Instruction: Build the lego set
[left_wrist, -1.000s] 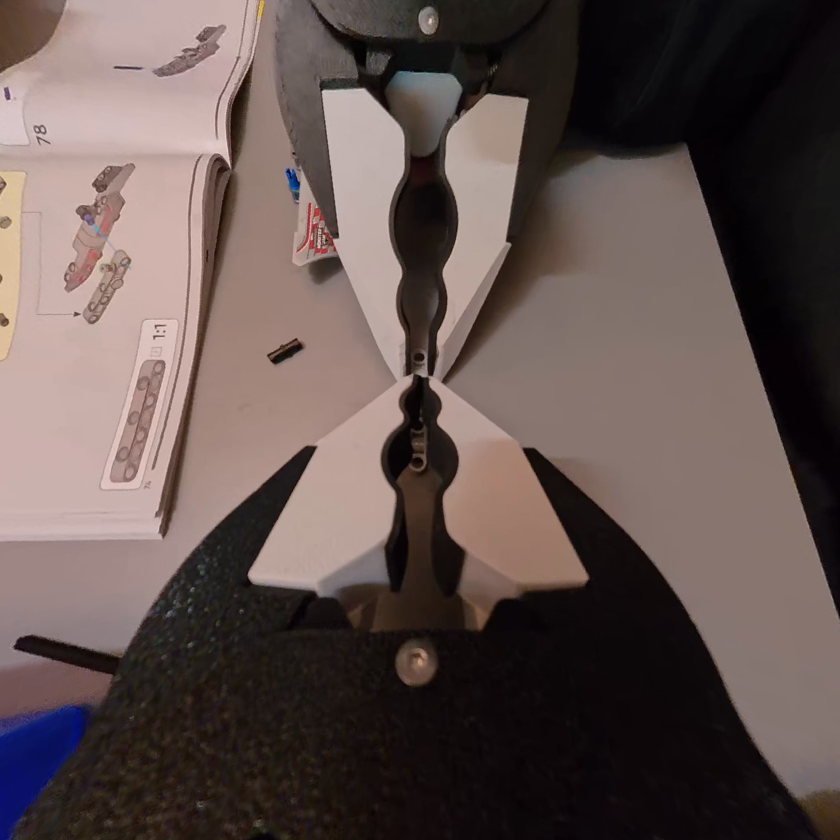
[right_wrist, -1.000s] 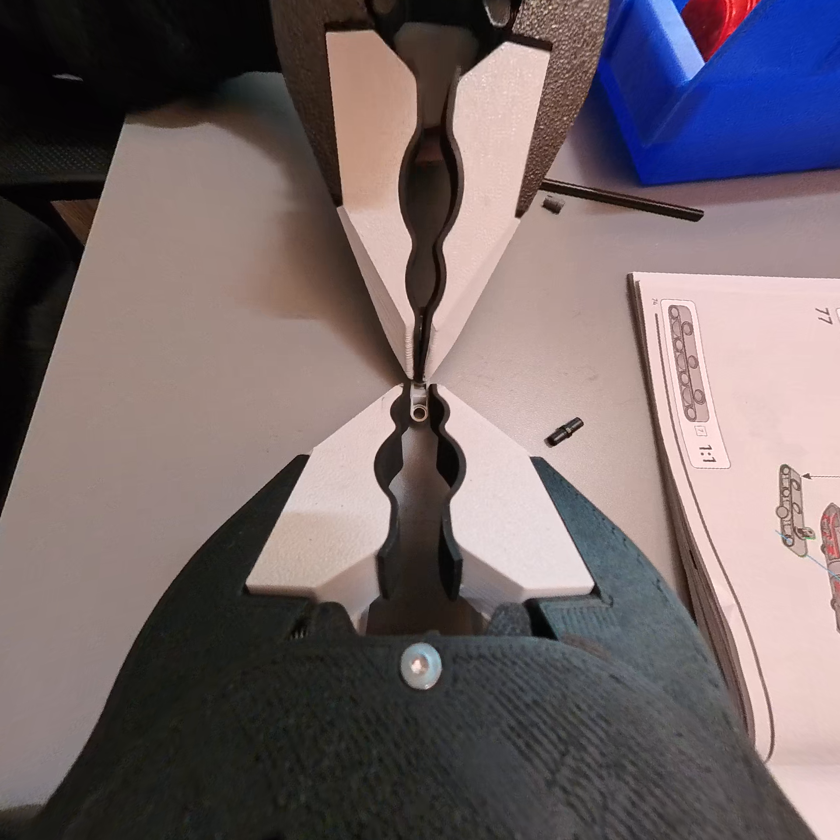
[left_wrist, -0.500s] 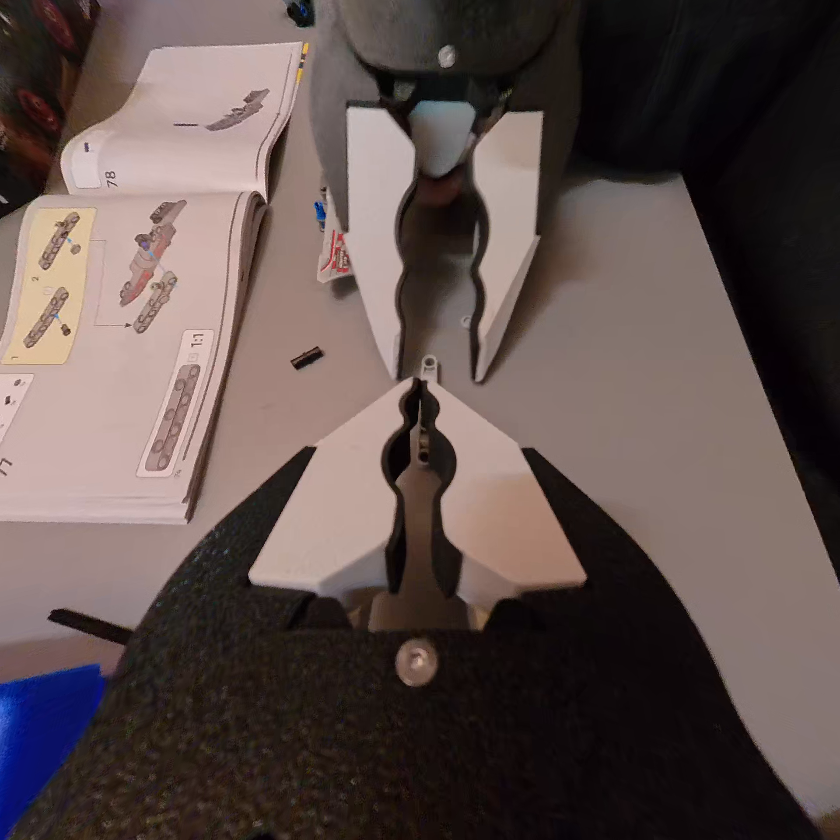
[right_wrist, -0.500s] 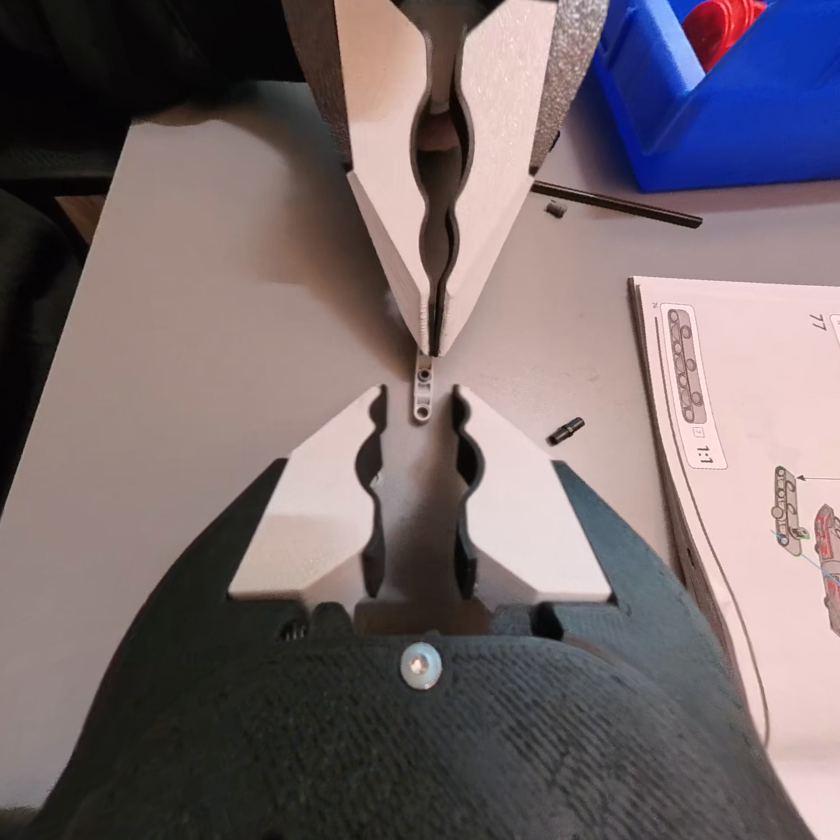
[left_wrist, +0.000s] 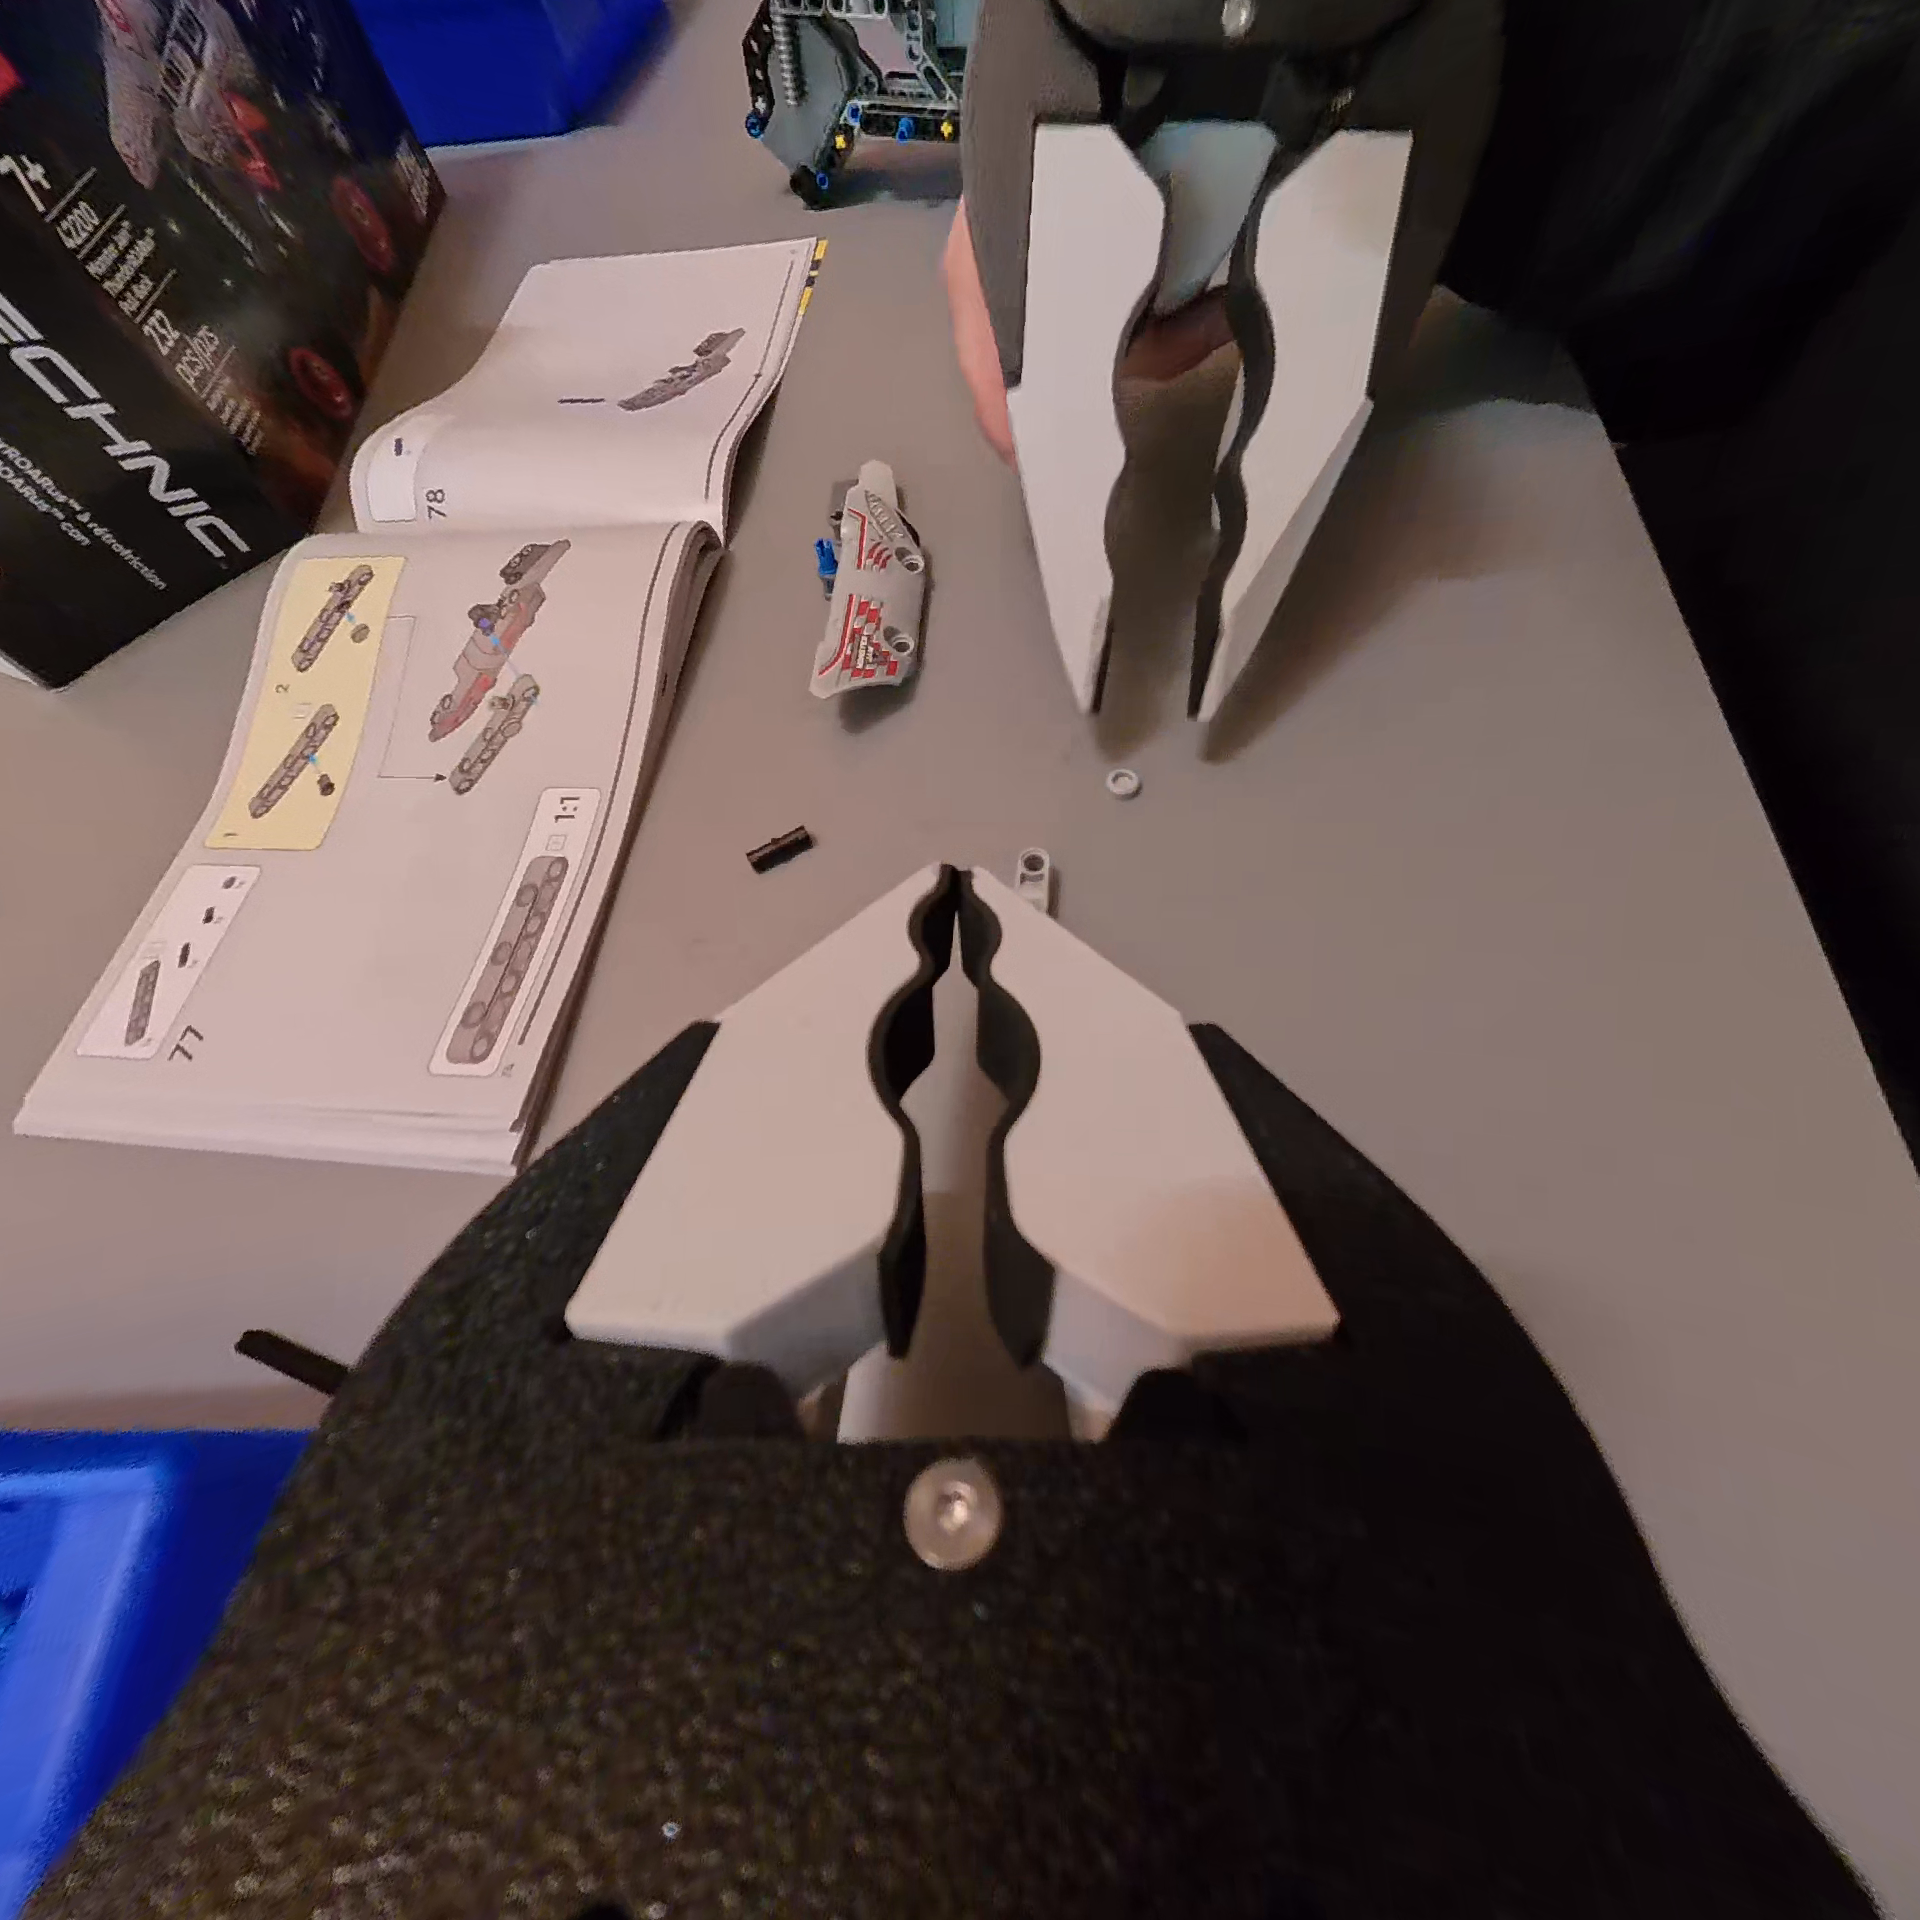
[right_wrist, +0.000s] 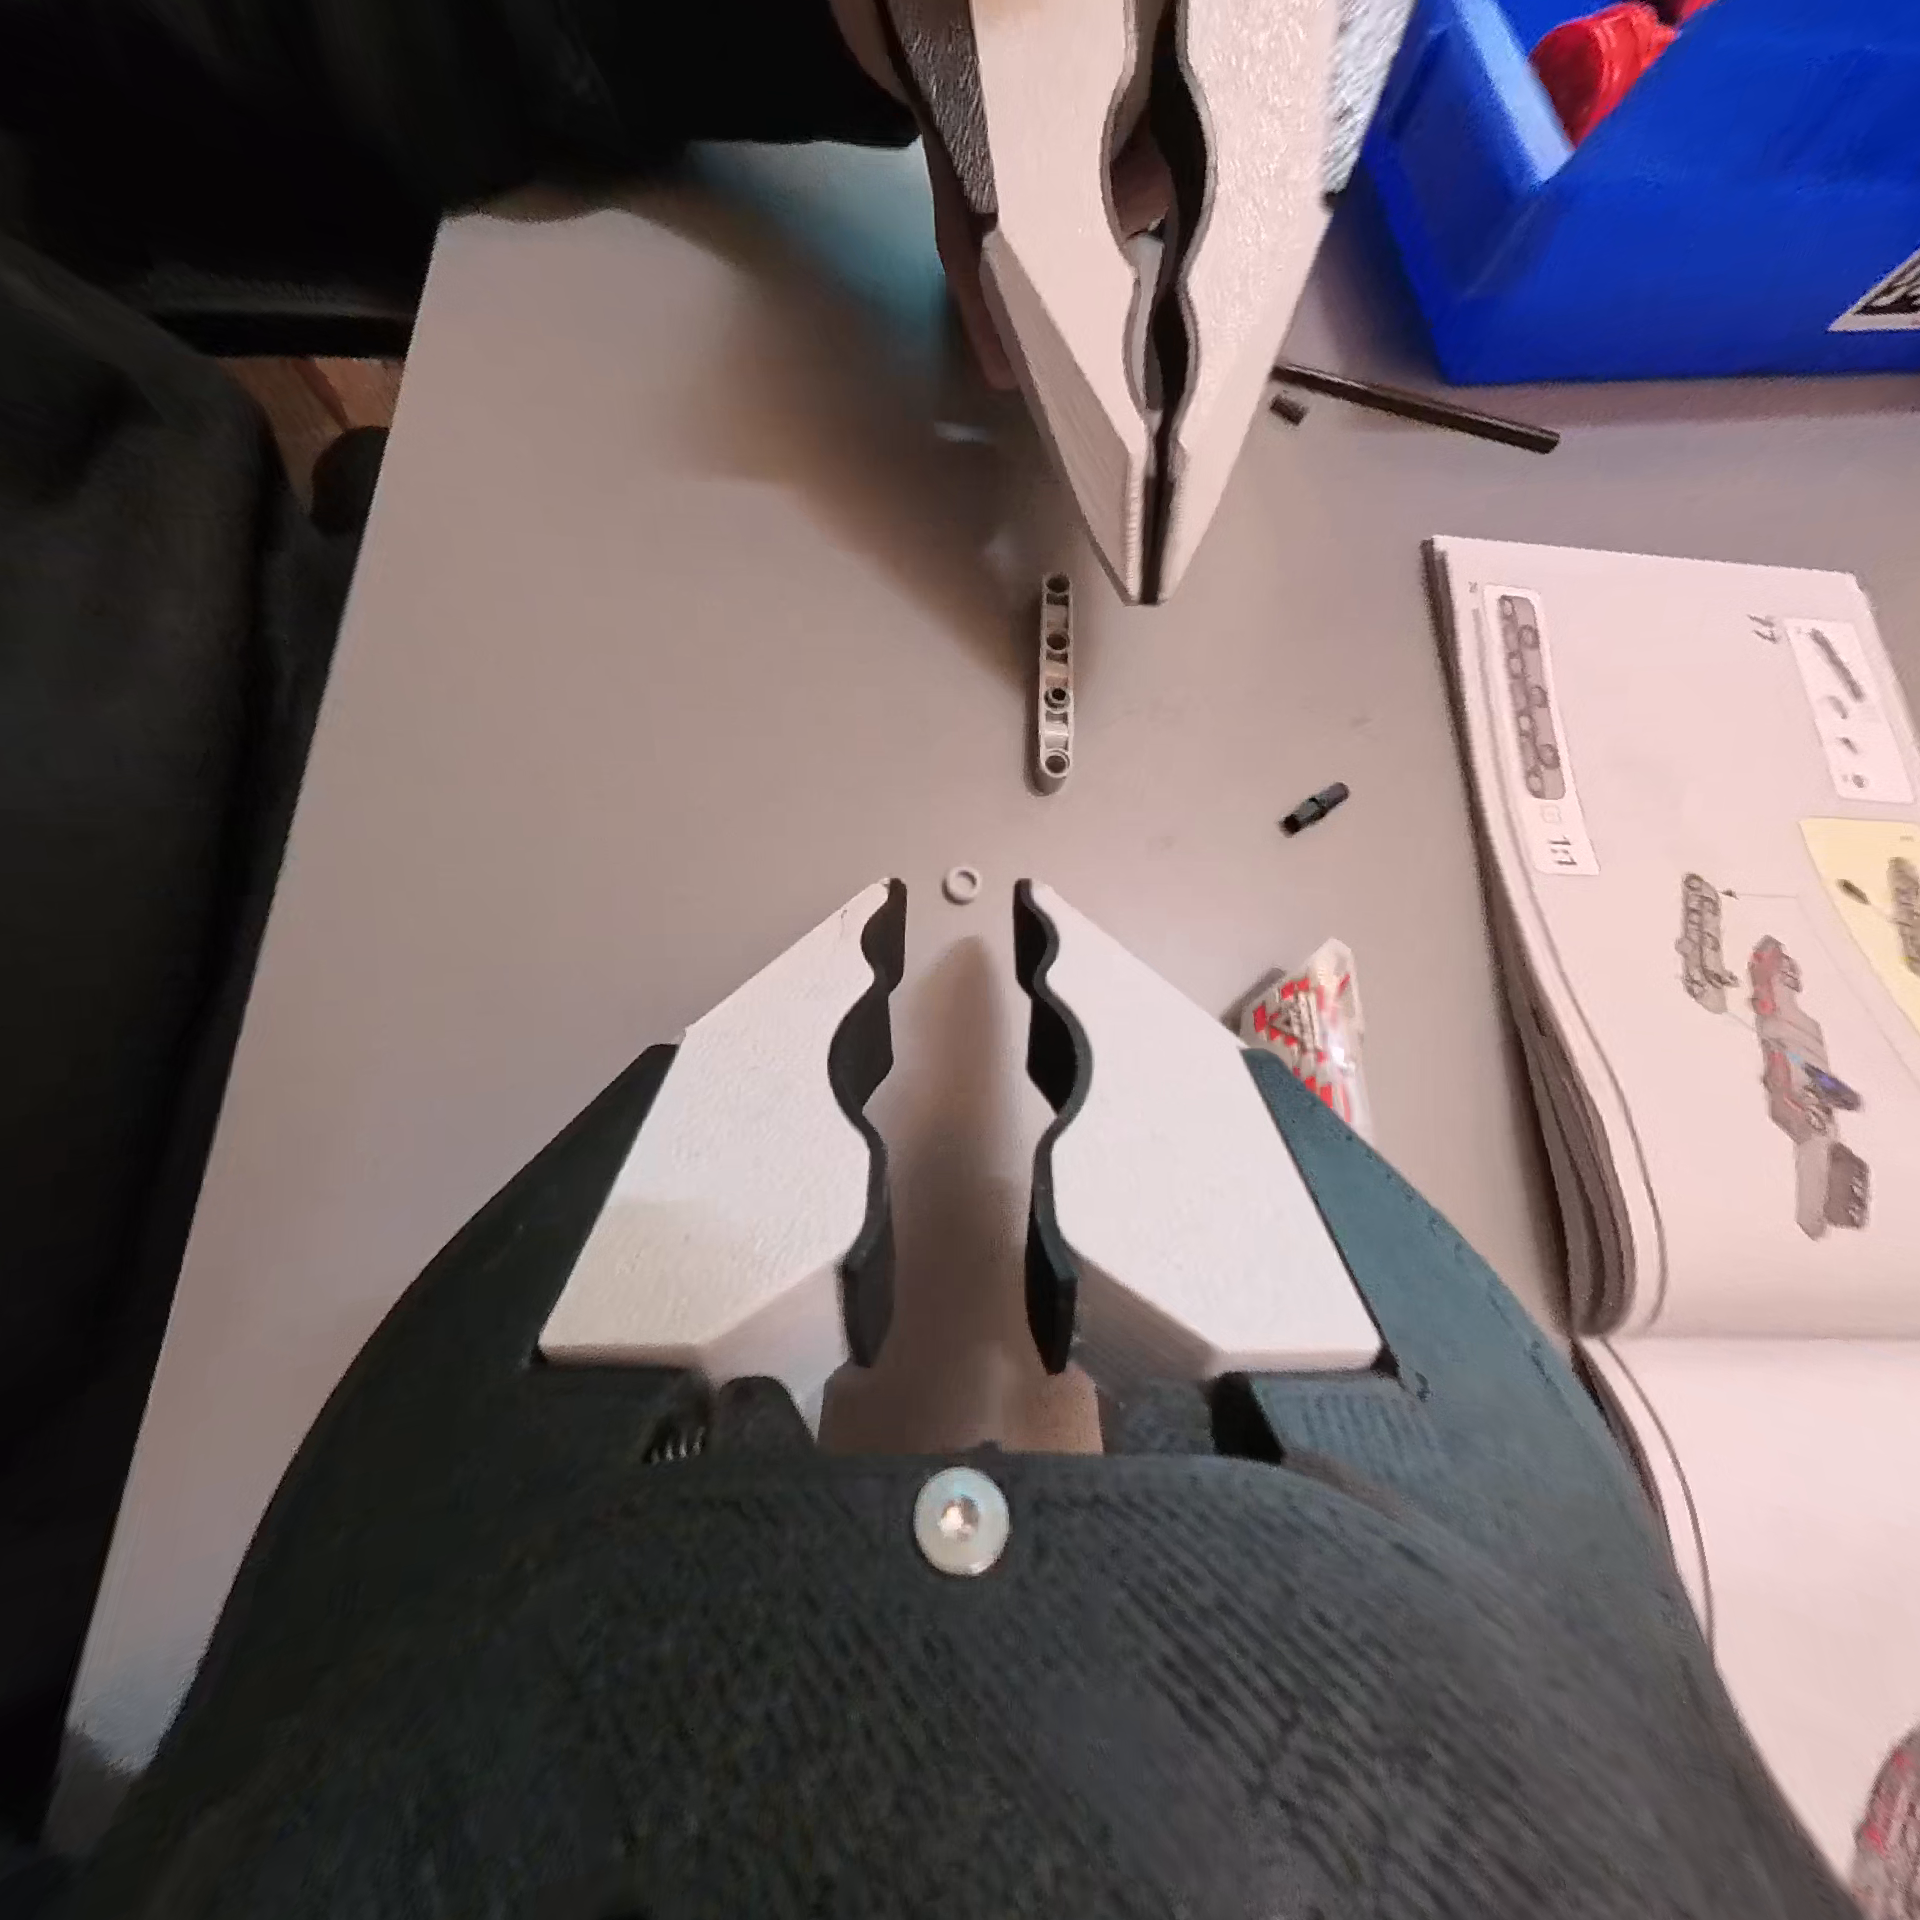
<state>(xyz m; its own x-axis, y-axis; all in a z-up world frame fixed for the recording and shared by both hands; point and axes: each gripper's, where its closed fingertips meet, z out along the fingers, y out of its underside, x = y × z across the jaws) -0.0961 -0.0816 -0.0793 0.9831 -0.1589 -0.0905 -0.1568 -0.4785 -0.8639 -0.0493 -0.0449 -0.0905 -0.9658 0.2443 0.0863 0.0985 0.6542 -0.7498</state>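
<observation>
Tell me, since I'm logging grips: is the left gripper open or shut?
Shut: the left gripper has its fingertips together, nothing between them; the grey beam lies loose on the table.

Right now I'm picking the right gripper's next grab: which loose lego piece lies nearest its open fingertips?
The small grey ring, flat on the table just ahead of the right gripper; the grey beam and black pin lie farther off.

A light grey beam (right_wrist: 1055, 686) with a row of round holes lies flat on the worktop (right_wrist: 623, 623), free of any grip. A small pale ring (right_wrist: 962, 883) lies near its end. A short black pin (right_wrist: 1314, 808) rests apart, toward the open booklet (right_wrist: 1662, 727). A grey panel (left_wrist: 871, 582) with red-and-white markings lies flat beside the booklet.
</observation>
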